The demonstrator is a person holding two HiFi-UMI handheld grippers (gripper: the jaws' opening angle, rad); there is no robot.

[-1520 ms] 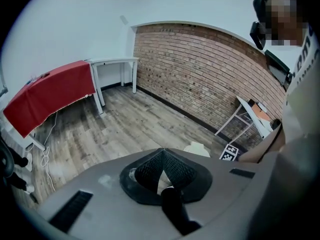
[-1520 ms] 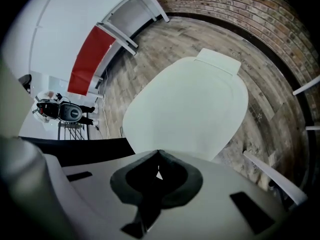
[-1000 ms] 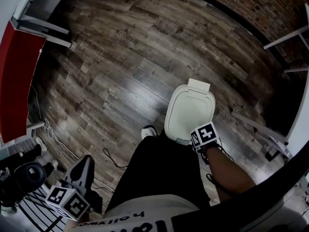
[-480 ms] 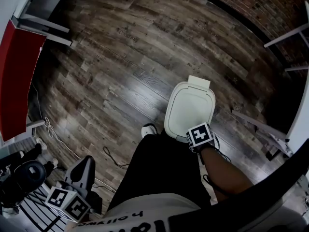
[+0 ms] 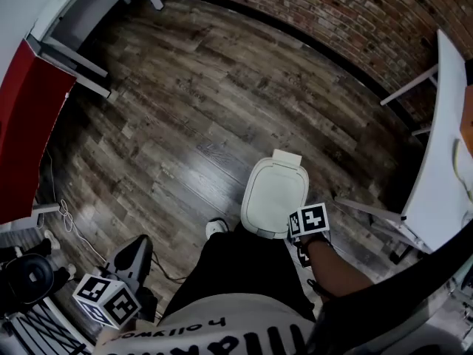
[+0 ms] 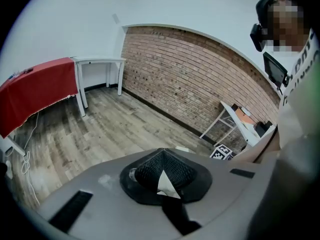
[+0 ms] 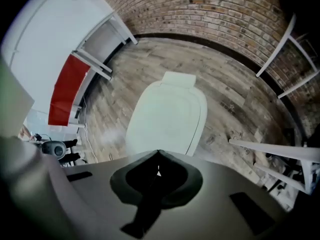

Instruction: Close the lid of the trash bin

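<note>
A wood plank floor [image 5: 185, 124] runs to a brick wall [image 5: 355, 13]. The white trash bin [image 5: 273, 194] stands on the floor just in front of the person's legs, and its lid [image 7: 167, 116] lies flat and shut. The right claw [image 7: 158, 156] is clenched on nothing above the bin's near edge. The left claw [image 6: 161, 153] is also clenched and empty, low at the person's left side and well apart from the bin.

Bare workroom: brick wall [image 5: 355, 21], wood-plank floor [image 5: 185, 102], white table [image 5: 442, 146], red-draped table [image 5: 26, 124]
</note>
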